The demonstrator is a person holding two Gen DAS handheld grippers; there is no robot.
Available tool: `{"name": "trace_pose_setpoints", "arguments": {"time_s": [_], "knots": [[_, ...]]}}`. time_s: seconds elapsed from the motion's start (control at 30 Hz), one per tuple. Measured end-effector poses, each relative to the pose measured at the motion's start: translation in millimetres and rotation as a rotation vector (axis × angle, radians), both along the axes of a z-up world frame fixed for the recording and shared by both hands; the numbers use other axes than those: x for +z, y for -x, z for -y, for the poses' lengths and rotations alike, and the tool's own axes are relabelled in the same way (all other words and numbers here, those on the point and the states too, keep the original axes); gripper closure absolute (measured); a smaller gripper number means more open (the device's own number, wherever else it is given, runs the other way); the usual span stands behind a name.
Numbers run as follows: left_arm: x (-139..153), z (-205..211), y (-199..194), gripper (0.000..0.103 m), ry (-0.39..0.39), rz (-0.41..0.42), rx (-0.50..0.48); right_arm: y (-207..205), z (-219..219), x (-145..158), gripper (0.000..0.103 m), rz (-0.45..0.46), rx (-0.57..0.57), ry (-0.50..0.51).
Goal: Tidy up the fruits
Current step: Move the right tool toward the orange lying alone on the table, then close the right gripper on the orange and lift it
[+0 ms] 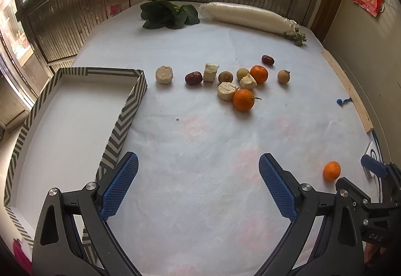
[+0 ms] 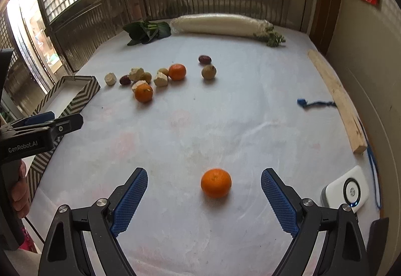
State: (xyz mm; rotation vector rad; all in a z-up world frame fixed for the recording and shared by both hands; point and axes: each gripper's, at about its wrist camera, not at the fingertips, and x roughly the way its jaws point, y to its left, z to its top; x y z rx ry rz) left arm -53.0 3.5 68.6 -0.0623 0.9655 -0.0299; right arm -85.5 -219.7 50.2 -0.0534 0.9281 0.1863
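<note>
A lone mandarin lies on the white table cloth between the open fingers of my right gripper; it also shows in the left wrist view. My left gripper is open and empty beside the striped tray, which is empty. A cluster of fruit lies mid-table: two mandarins, red dates, brown longans and pale cut chunks.
Leafy greens and a long white radish lie at the far edge. A wooden strip, a blue string and a white device sit on the right. Wooden slatted doors stand behind.
</note>
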Motion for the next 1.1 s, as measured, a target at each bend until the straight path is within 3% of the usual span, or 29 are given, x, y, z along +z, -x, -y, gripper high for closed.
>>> {"name": "trace_pose_setpoints", "arguments": {"time_s": [0.27,0.97,1.1], "knots": [[-2.9,4.0,-2.0,0.005,-0.006,-0.005,-0.014,-4.2,7.3,-14.2,0.029,-0.062,-0.01,-0.017],[-6.4,4.4,-8.1,0.005,0.0,-0.021,0.004,-14.3,8.3,-18.4,0.029,-0.083,-0.004,-0.009],[-7.1,4.4,-8.7,0.005,0.001,-0.02,0.003,-13.7,8.0,-21.1,0.036,-0.098,0.002,-0.01]]}}
